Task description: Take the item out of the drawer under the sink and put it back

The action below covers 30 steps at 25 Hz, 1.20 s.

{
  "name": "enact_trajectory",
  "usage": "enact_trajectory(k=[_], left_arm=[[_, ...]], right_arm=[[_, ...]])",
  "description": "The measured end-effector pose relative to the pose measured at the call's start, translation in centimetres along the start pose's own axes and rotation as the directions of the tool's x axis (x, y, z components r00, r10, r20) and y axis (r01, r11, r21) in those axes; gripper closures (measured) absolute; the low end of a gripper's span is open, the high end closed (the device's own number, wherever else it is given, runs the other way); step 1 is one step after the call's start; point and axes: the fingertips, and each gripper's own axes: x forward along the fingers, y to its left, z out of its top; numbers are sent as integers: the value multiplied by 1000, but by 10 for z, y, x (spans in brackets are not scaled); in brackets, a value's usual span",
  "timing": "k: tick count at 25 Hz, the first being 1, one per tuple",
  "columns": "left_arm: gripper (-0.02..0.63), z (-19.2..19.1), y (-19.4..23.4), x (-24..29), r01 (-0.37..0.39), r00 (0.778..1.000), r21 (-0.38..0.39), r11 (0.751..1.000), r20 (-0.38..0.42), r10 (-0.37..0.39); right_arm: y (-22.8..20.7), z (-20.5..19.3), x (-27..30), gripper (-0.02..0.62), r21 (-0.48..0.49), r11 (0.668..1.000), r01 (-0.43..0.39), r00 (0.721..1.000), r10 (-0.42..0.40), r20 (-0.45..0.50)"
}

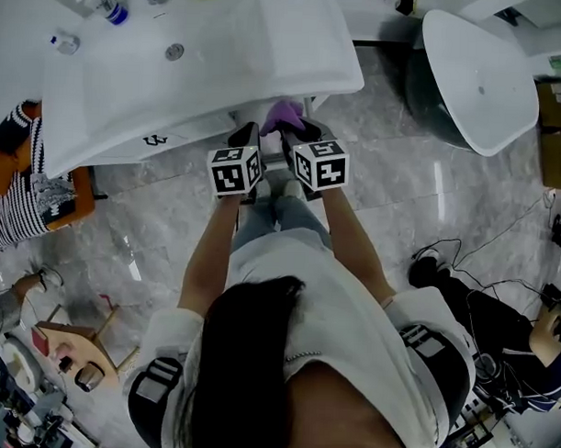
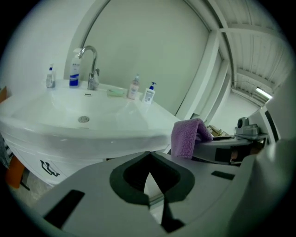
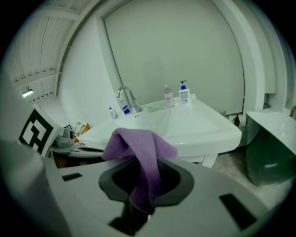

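A purple cloth (image 1: 284, 113) hangs from my right gripper (image 1: 298, 129), just in front of the white sink's (image 1: 203, 69) front edge. In the right gripper view the cloth (image 3: 141, 152) drapes over the jaws and runs down between them; the right gripper (image 3: 138, 203) is shut on it. My left gripper (image 1: 245, 135) is held close beside it on the left, its jaws closed with nothing between them (image 2: 150, 183). From the left gripper view the cloth (image 2: 187, 136) shows at the right. The basin hides the drawer under the sink.
A faucet (image 2: 90, 65) and several bottles (image 2: 148, 94) stand at the sink's back rim. A white tub (image 1: 478, 78) stands to the right. A striped cloth (image 1: 24, 200) lies at the left, and another person (image 1: 497, 336) sits at the lower right with cables on the marble floor.
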Motion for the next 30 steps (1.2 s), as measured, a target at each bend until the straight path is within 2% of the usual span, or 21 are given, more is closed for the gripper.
enact_trajectory(k=[3, 9, 18, 23, 30], left_arm=[[603, 11, -9, -9, 8, 999, 47, 999, 40, -10], [603, 33, -16, -28, 11, 993, 41, 999, 121, -16], [603, 59, -28, -51, 23, 977, 81, 996, 208, -39], [603, 82, -43, -71, 29, 953, 108, 994, 296, -60], [603, 104, -60, -85, 41, 917, 139, 989, 388, -92]], right_arm=[[3, 11, -9, 509, -20, 1000, 0, 1000, 0, 27], [8, 31, -27, 509, -46, 999, 11, 995, -7, 97], [8, 71, -52, 510, -59, 997, 42, 976, -28, 217], [11, 90, -67, 510, -146, 982, 120, 959, -76, 274], [19, 110, -82, 511, -168, 974, 155, 927, -84, 365]])
